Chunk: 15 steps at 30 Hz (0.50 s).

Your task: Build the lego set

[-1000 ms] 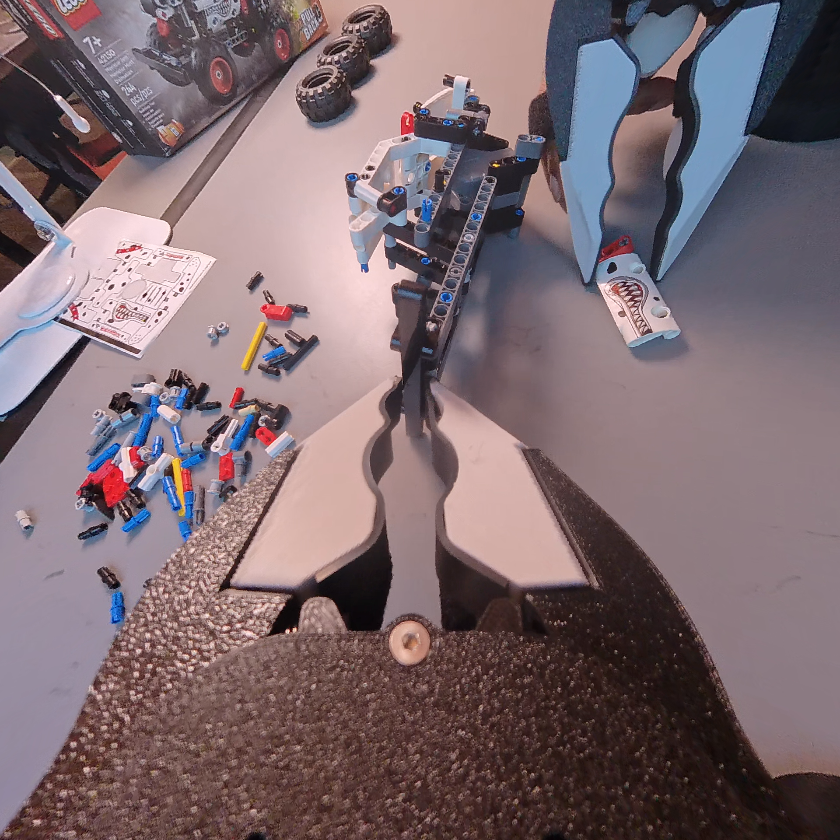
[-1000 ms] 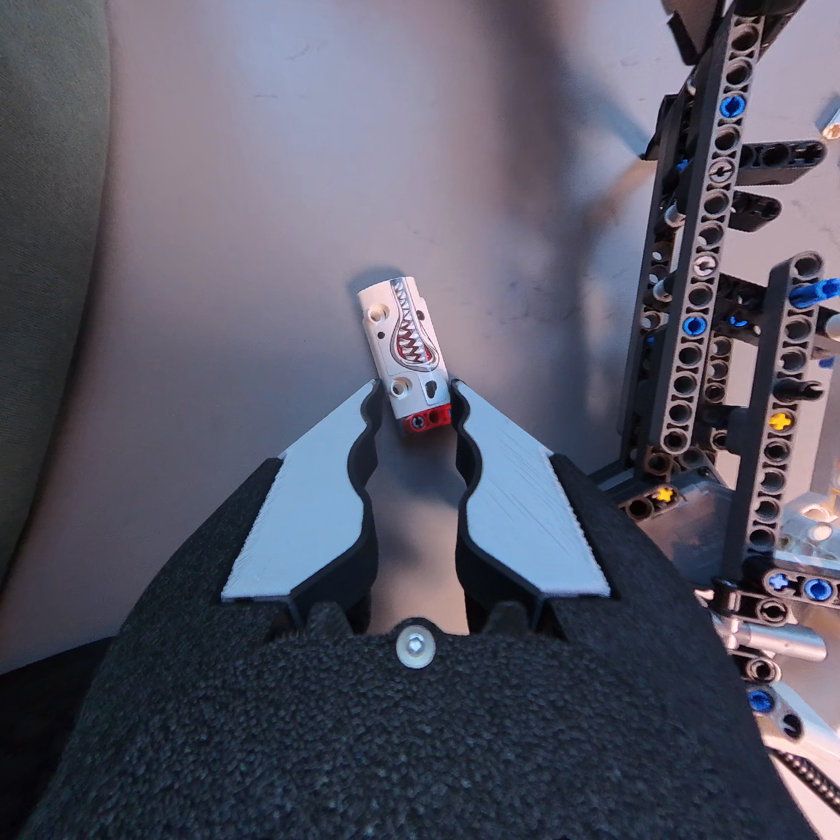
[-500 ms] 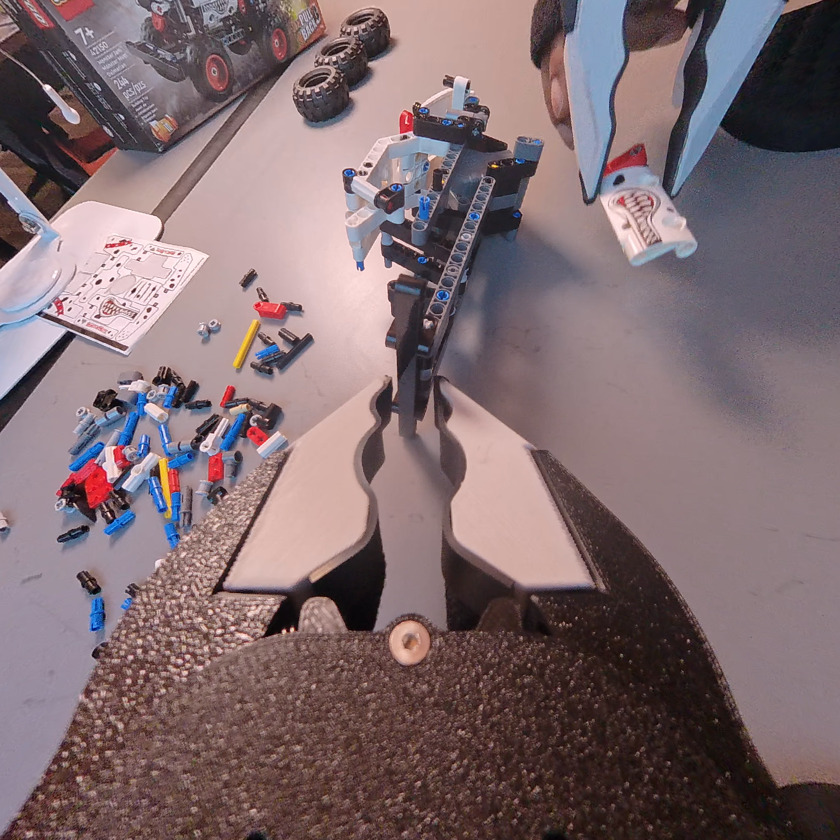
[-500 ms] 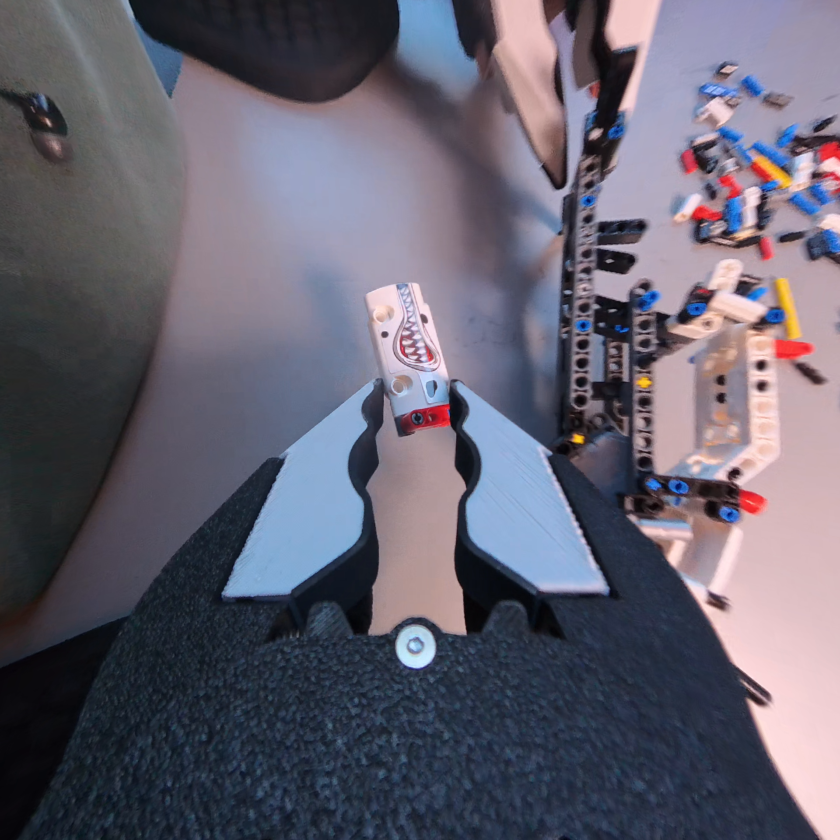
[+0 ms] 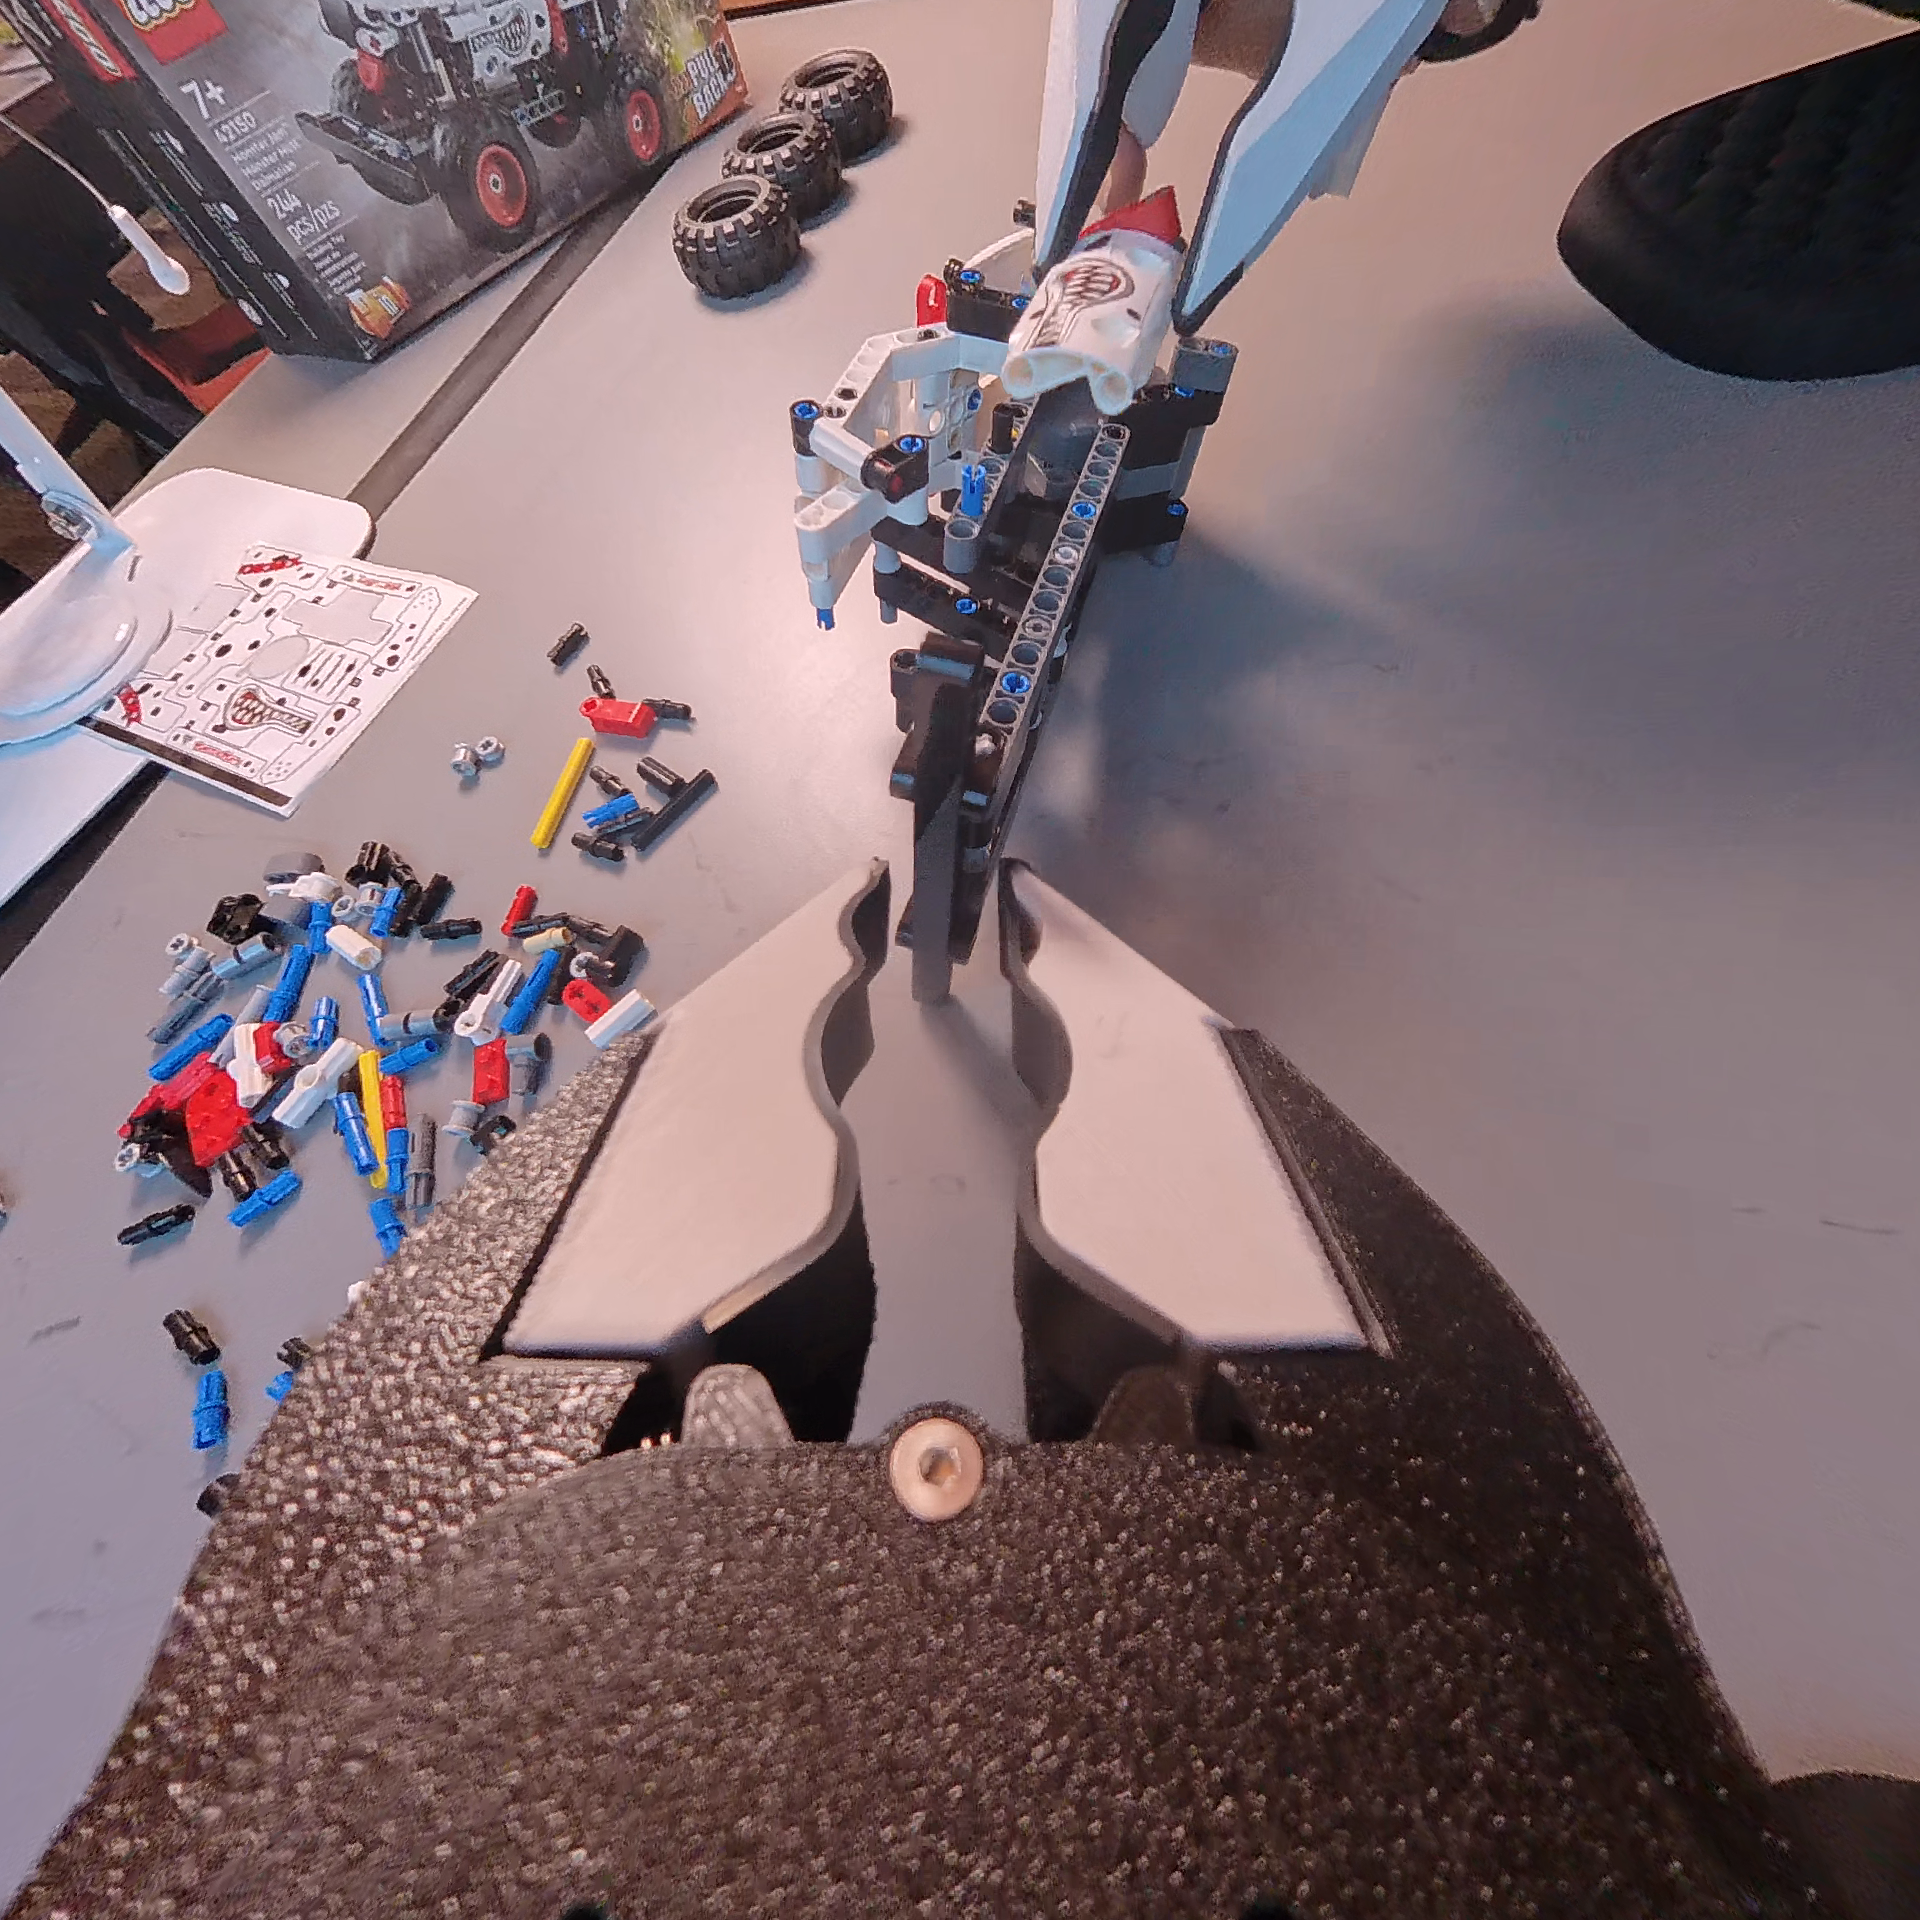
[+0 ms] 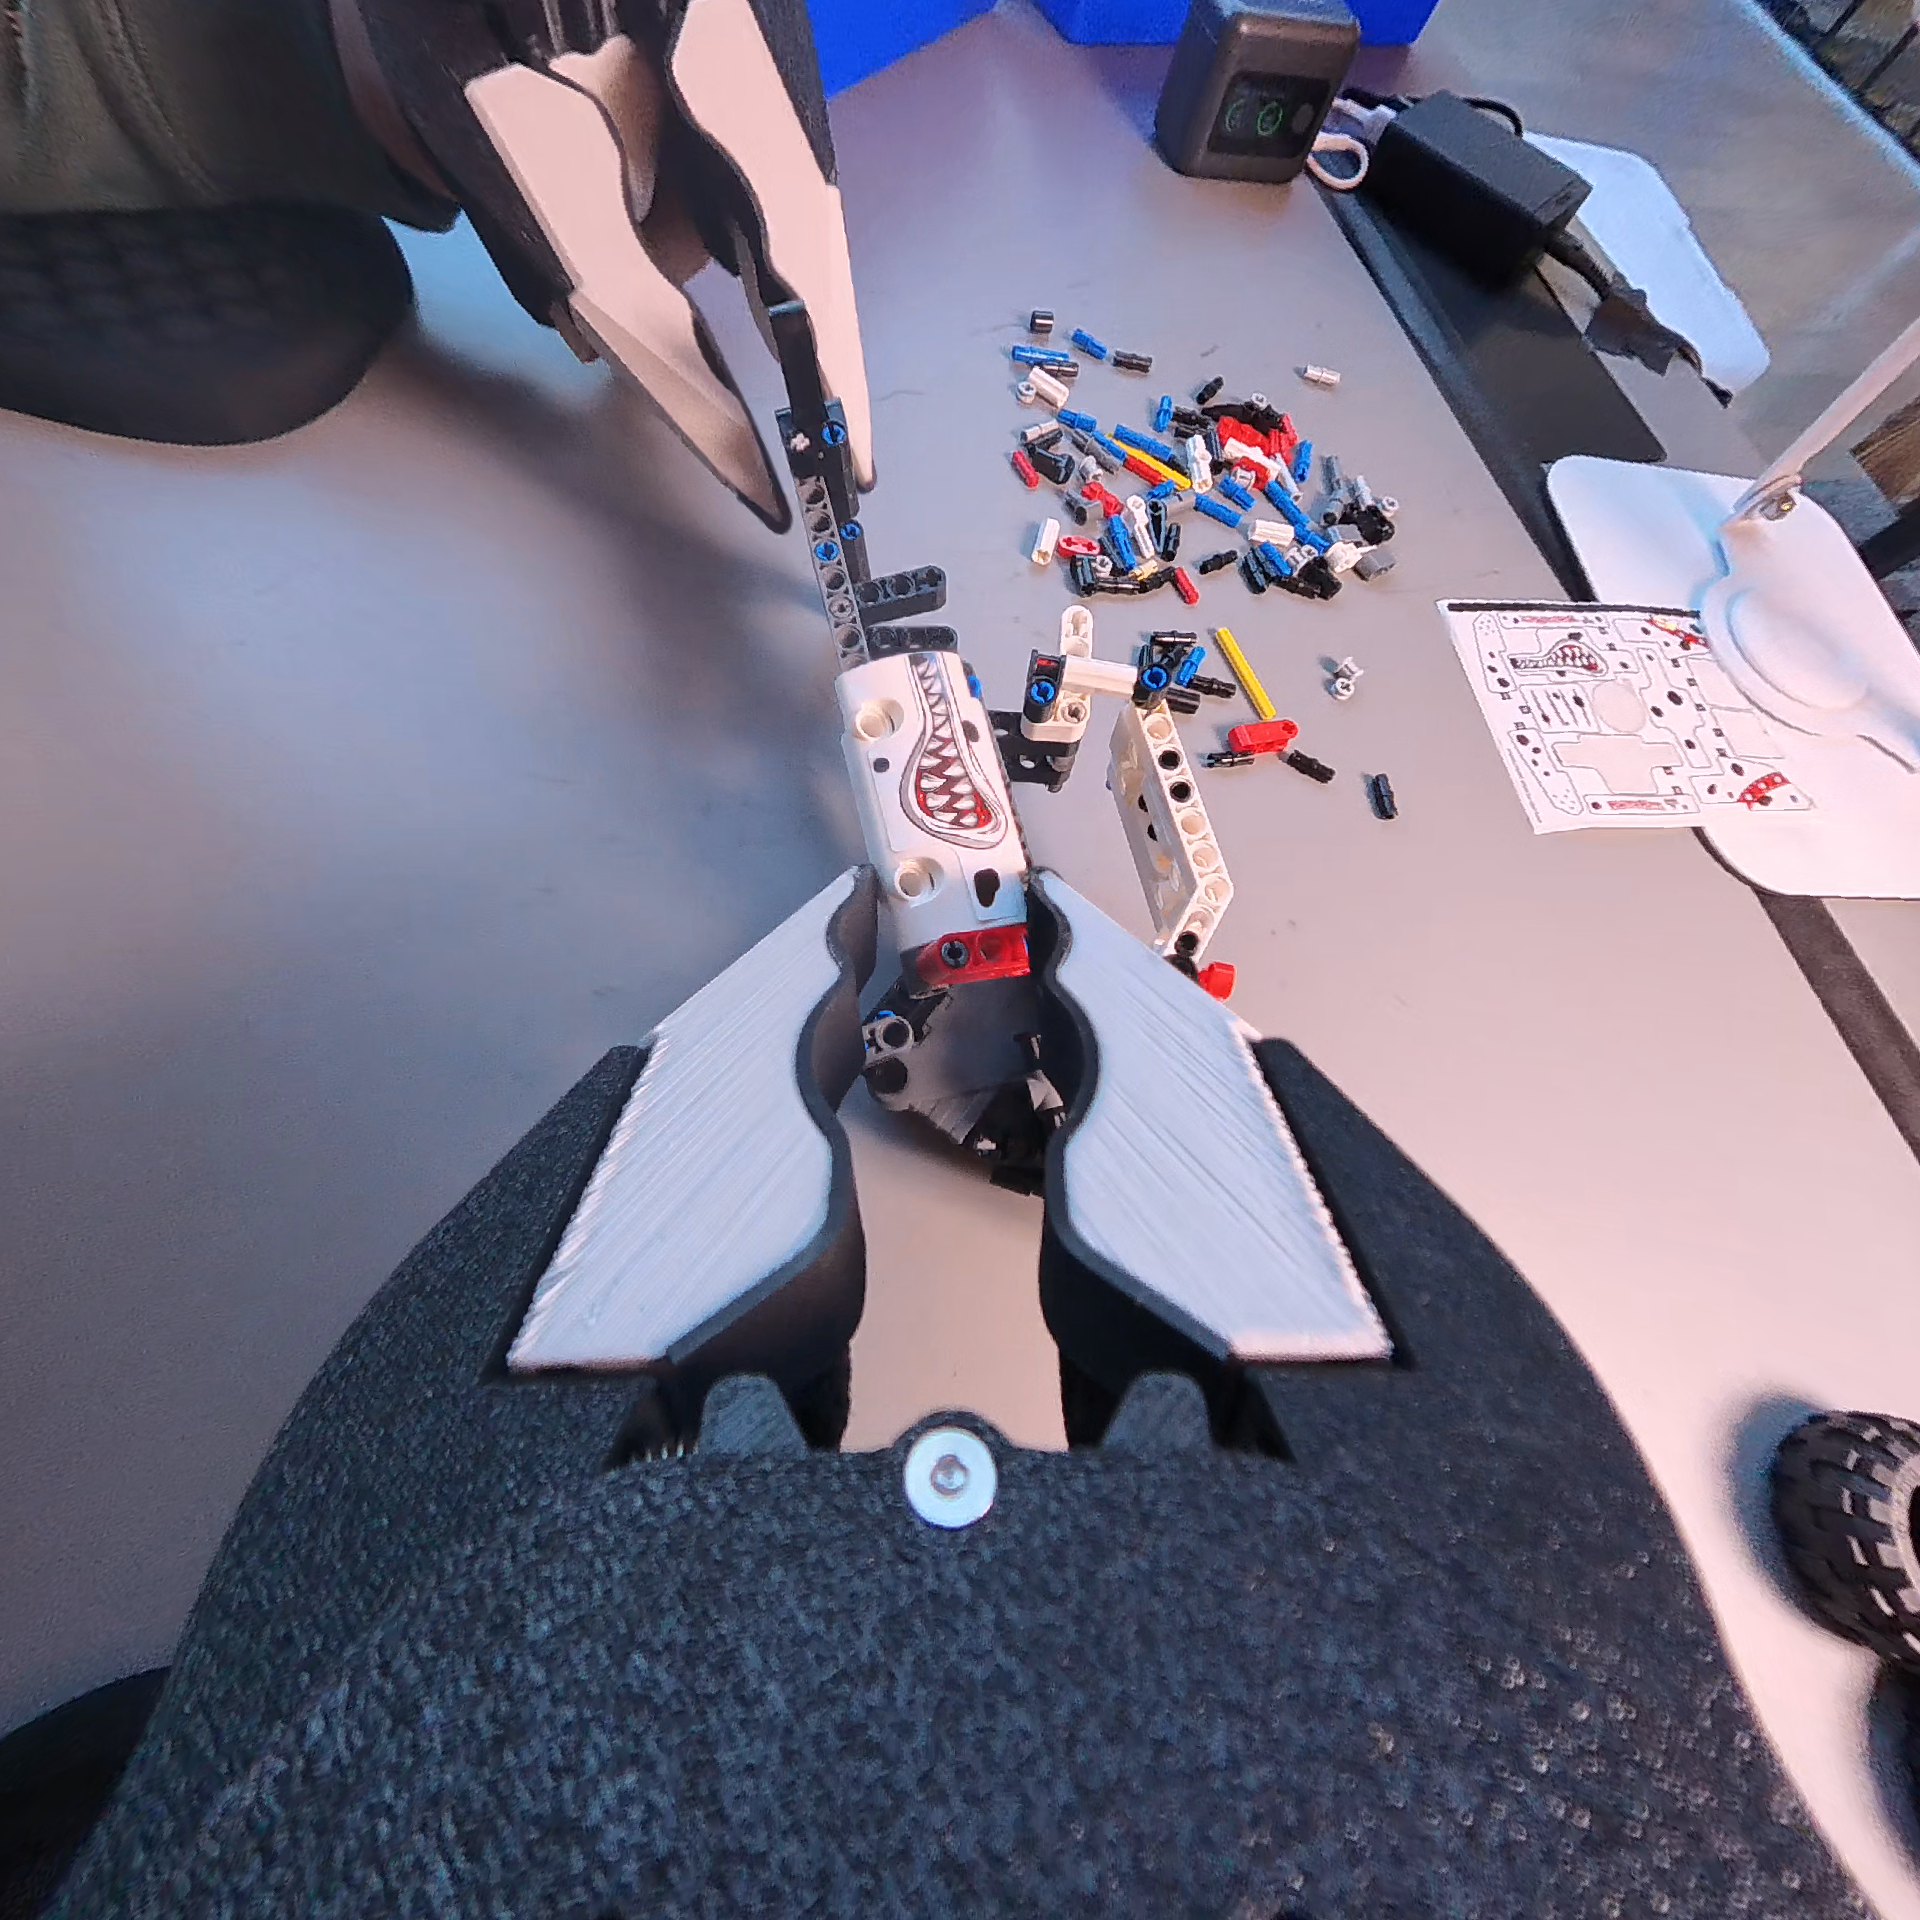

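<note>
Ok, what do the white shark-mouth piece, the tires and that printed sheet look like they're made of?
Shark-mouth piece: likely hard moulded plastic, glossy, with round pin holes; the mouth looks like a sticker or print. Tires: probably rubber, matte black with knobby tread. Printed sheet: thin, flat paper or sticker stock; which one can't be told.

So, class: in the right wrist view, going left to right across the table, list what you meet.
White shark-mouth panel → pile of loose small parts → sticker sheet → white lamp base.
</note>
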Motion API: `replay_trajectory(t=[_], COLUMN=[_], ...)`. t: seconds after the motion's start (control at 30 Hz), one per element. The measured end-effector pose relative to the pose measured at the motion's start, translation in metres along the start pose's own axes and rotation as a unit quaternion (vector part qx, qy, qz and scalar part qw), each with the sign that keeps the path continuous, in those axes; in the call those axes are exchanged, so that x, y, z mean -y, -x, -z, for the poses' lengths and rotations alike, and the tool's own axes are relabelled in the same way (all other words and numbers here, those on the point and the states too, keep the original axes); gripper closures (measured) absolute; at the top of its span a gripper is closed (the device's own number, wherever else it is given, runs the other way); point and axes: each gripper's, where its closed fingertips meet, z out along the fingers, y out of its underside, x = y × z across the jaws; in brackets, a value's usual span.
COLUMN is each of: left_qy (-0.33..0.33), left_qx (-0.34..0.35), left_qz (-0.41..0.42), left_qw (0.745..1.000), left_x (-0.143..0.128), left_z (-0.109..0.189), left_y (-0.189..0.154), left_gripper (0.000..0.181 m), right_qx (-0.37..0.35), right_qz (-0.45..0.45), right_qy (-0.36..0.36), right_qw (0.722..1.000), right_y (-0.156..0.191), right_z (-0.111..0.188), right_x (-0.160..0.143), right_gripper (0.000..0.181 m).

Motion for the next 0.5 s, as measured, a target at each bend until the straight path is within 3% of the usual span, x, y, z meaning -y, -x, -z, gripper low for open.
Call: replay_trajectory(t=[0.23, 0.5], left_qy=[-0.018, -0.007], left_qx=[-0.007, -0.001], left_qz=[0.009, 0.005], left_qw=[1.0, 1.0], left_x=[0.0056, 0.002], left_z=[0.0025, 0.0012], left_y=[-0.0007, 0.0006], left_gripper=[0.155, 0.172], right_qx=[-0.007, -0.025], right_qz=[0.004, 0.001], right_qy=[-0.002, -0.02], right_qw=[1.0, 0.999], right_y=[-0.0008, -0.0077], right_z=[-0.0033, -0.0009], right_x=[-0.0014, 0.002], right_gripper=[0.153, 0.154])
